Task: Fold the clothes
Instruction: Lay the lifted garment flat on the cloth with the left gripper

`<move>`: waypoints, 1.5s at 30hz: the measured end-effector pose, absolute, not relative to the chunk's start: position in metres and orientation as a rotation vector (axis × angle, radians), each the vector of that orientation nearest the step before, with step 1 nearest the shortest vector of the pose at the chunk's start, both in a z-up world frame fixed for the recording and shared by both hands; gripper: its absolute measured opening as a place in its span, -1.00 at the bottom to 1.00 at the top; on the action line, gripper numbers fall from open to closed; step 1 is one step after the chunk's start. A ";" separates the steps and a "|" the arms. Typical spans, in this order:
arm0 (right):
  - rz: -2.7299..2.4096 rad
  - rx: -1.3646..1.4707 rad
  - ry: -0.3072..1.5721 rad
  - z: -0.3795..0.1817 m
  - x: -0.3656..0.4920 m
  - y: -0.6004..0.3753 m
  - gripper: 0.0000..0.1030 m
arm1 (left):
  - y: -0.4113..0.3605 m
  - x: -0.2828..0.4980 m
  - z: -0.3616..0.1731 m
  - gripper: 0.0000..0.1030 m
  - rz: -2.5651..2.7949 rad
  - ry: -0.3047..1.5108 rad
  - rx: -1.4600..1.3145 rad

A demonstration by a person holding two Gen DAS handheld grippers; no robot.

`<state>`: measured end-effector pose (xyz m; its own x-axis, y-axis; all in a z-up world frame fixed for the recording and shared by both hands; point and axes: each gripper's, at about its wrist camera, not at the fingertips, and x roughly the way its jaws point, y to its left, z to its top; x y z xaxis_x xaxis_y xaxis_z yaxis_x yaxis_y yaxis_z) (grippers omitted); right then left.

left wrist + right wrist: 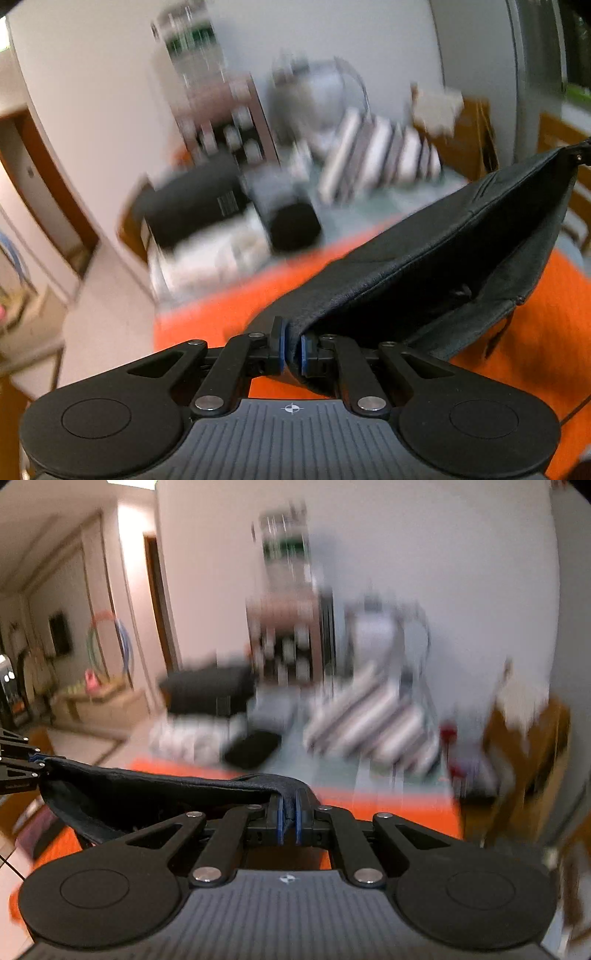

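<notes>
Dark navy fabric, leathery-looking with stitched seams, hangs stretched between my two grips above the orange counter (207, 314). Left hand-held gripper (292, 350) is clamped shut on one corner of the garment (443, 236), blue pads pinching the hem. From there the cloth runs taut rightward as one straight edge, the rest sagging below it like a pouch. Right hand-held gripper (289, 821) is closed on the opposite corner, fabric bunched over the pads. I read the two-corner hold as keeping that edge straight so the piece can be laid flat for a fold. Orange cover looks like a soft knit or matte cloth. Background clutter, including striped boxes (369, 716), is too blurred to identify.
</notes>
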<state>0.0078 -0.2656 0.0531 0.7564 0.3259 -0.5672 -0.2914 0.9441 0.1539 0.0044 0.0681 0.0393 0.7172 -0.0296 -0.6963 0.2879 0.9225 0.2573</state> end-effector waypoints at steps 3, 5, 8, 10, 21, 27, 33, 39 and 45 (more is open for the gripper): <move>0.322 0.036 0.730 0.008 -0.025 -0.262 -0.86 | 0.060 -0.034 -0.005 -0.79 -0.203 0.821 0.414; 0.318 0.013 0.780 -0.016 -0.049 -0.259 -0.86 | 0.055 -0.063 -0.024 -0.79 -0.223 0.834 0.461; 0.321 0.002 0.817 -0.035 -0.085 -0.263 -0.86 | 0.052 -0.097 -0.041 -0.78 -0.275 0.834 0.523; 0.331 0.017 0.842 -0.048 -0.101 -0.267 -0.85 | 0.053 -0.113 -0.049 -0.75 -0.303 0.846 0.519; 0.565 -0.073 0.957 -0.075 -0.145 -0.286 -0.66 | 0.095 -0.163 -0.075 -0.54 -0.425 0.965 0.237; 0.661 -0.038 0.878 -0.038 -0.139 -0.293 -0.63 | 0.116 -0.146 -0.055 -0.56 -0.340 0.934 -0.077; 0.676 -0.075 0.866 -0.051 -0.109 -0.268 -0.63 | 0.088 -0.116 -0.078 -0.55 -0.359 0.962 -0.073; 0.681 -0.149 1.036 -0.114 -0.104 -0.259 -0.63 | 0.080 -0.115 -0.114 -0.55 -0.335 1.064 -0.023; 0.716 -0.129 0.995 -0.096 -0.094 -0.268 -0.62 | 0.080 -0.110 -0.106 -0.54 -0.298 1.074 -0.057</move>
